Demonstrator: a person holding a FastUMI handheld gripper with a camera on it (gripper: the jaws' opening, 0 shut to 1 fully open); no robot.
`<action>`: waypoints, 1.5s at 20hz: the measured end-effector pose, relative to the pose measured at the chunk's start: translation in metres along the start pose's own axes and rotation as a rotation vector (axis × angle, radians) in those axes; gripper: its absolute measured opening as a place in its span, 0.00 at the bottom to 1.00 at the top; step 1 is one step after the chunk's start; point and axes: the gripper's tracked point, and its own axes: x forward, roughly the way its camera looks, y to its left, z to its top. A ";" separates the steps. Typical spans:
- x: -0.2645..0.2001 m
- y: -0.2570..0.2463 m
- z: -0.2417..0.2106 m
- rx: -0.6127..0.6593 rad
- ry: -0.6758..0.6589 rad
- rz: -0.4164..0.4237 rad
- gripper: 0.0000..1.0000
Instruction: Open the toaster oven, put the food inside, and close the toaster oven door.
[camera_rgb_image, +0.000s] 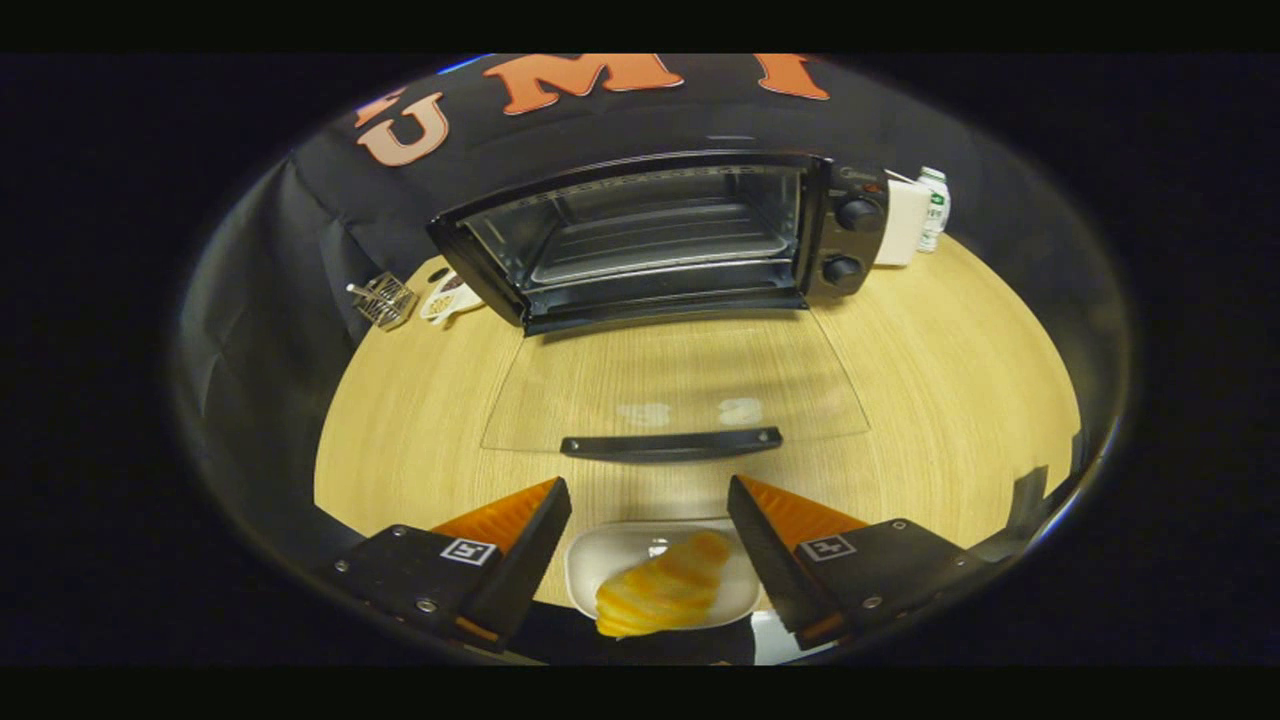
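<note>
Between our tool's (650, 540) spread fingers, gripping nothing, sits the white dish (590, 570) with the pastry (665, 595). Beyond, the toaster oven (660, 240) gapes, its glass door (680, 385) flat on the counter (950, 380). We judge the door handle (670, 444) could snag the dish. A bottle (934, 205) stands aside.

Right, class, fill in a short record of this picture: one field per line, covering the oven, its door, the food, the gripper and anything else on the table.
oven: toaster oven at the back of the wooden table, two knobs on its right side
door: glass door open, lying flat toward the gripper, handle nearest
oven inside: rack, no food on it
food: croissant on a white dish
gripper: gripper open, dish between its fingers
other items: wire holder left of oven, bottle right of it
</note>
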 end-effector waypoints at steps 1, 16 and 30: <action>-0.007 -0.002 -0.009 0.000 0.021 -0.020 0.98; -0.010 0.000 -0.139 0.167 0.271 -0.212 0.98; -0.007 0.027 -0.120 0.309 0.200 0.003 0.62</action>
